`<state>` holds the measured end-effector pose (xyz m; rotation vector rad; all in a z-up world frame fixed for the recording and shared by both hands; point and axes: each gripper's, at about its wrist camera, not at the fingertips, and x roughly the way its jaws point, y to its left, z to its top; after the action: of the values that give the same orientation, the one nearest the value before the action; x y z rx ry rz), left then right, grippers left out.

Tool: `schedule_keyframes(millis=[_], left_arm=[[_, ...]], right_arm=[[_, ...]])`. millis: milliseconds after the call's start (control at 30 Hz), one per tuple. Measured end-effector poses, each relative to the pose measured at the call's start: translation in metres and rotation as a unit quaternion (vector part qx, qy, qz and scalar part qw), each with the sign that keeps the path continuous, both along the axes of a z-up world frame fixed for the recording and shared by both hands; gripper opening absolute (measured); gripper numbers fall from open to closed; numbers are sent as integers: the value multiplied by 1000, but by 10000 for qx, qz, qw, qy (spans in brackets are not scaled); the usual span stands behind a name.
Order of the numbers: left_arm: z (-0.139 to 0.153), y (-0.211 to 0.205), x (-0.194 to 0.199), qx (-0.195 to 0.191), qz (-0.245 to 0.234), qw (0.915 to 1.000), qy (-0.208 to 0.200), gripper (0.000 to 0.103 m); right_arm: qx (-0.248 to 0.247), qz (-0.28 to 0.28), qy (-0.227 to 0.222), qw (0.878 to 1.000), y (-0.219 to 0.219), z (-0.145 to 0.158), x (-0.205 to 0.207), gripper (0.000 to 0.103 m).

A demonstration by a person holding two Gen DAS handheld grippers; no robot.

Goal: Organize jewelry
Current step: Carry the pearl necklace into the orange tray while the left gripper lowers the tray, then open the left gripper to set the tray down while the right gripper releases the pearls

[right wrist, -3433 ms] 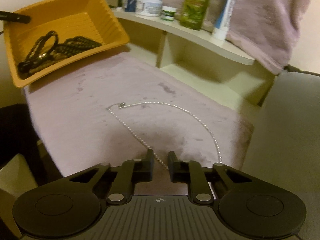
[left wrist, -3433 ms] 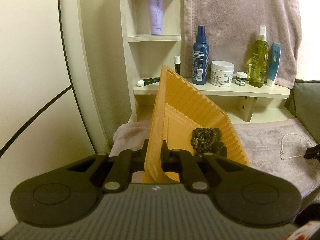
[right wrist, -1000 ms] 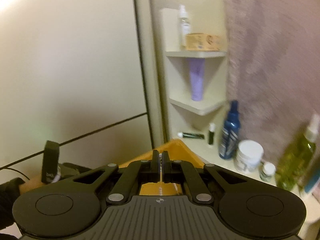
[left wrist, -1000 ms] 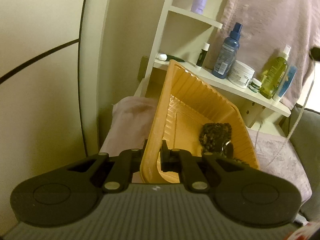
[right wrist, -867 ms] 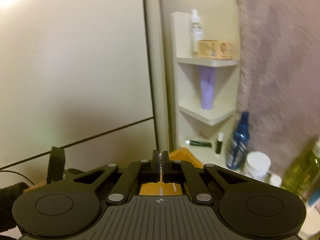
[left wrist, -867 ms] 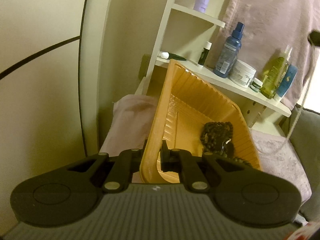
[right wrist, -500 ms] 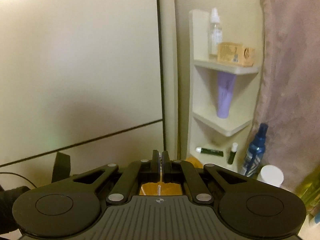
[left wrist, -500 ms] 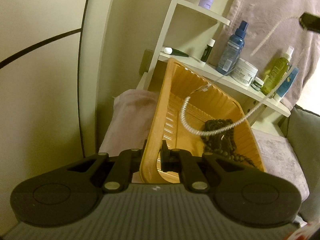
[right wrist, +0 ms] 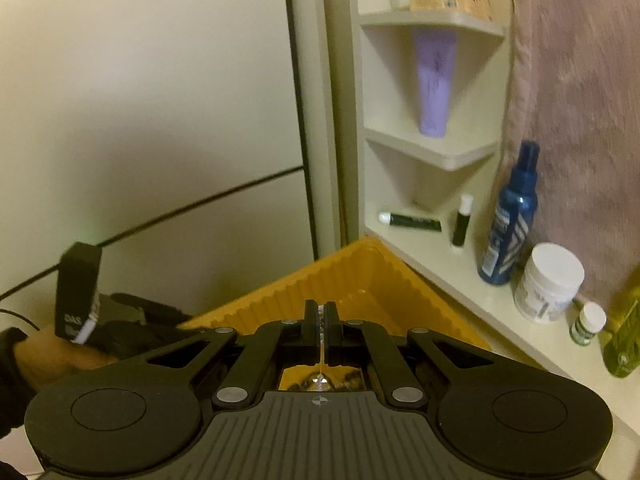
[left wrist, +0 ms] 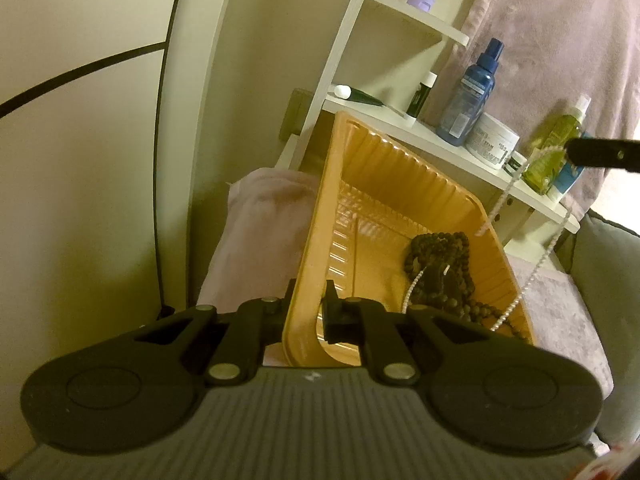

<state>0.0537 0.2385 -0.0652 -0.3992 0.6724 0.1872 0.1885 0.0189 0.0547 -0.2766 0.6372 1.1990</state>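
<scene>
My left gripper (left wrist: 307, 307) is shut on the near rim of the orange tray (left wrist: 362, 168) and holds it tilted. Dark bead bracelets (left wrist: 440, 268) lie in the tray's low corner. My right gripper (right wrist: 320, 316) is shut on a thin silver chain necklace (right wrist: 321, 356) above the tray (right wrist: 352, 276). In the left wrist view the right gripper's fingertips (left wrist: 596, 153) show at the right edge, and the necklace (left wrist: 538, 264) hangs from them in loops, its lower part draped over the tray's right wall and onto the beads.
A white corner shelf (left wrist: 440, 136) behind the tray carries a blue spray bottle (left wrist: 476, 96), a white jar (left wrist: 494, 146), a green bottle (left wrist: 554, 152) and small tubes. A mauve towel (left wrist: 264, 224) covers the surface under the tray. A grey cushion (left wrist: 612, 264) lies at right.
The right gripper has come lower with the necklace, and the chain has dropped from swinging over the tray's middle to draping over its right wall and the beads. The left gripper still holds the tray.
</scene>
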Motion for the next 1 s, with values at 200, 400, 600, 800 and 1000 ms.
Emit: schedule_keyframes(millis=[200,400,600,800,1000], left_arm=[[-4,4,1,-53,56,9999,72,19],[-2,12,-2,13,168,9998,74,29],[1,14,-5,118,178,9998,46,31],[4,12,-9,169,171,9997,-3,33],[7,11,-13,113,194,9997,-137,39]], right_arm=[[-151,-68,48,9999,2,-10,3,2],[-258,-101,67,9996,5,-16,7,2],[-363,-146,27,9992,12,-21,11,2],[-607,-344,-11,9976,24,-33,19,2],[-863,-567,268,9943,30,-53,29,2]])
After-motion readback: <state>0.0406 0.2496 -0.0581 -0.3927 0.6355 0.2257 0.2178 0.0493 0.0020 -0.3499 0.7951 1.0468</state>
